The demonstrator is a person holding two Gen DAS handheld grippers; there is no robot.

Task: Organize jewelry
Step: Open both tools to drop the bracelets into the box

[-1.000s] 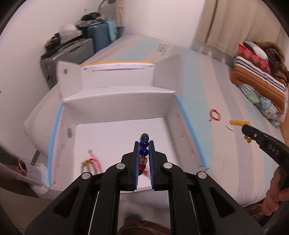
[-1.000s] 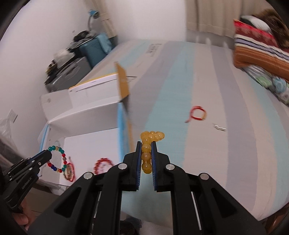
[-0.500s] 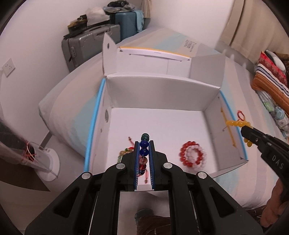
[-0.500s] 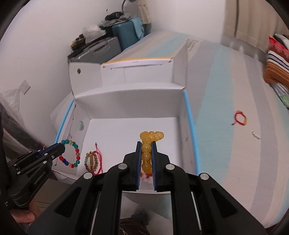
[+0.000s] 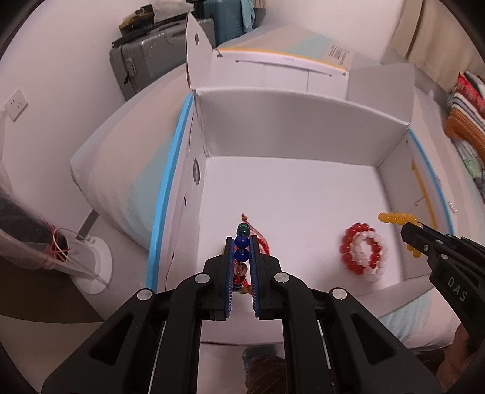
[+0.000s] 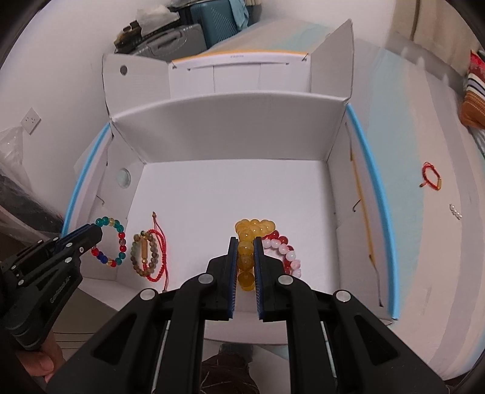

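Two hand-held grippers hang over an open white cardboard box (image 6: 230,194) on a bed (image 6: 430,272). The left hand-held gripper (image 5: 242,257) is clenched on a multicoloured bead bracelet (image 6: 110,242). The right hand-held gripper (image 6: 245,260) grasps a yellow bead bracelet (image 6: 248,242). Inside the box lie a red-and-white bead bracelet (image 5: 363,253) and a brown bead bracelet (image 6: 145,254) with a red cord. A red string bracelet (image 6: 431,180) lies on the bed outside the box.

Grey suitcase (image 5: 151,60) and teal suitcase (image 6: 212,27) against the wall
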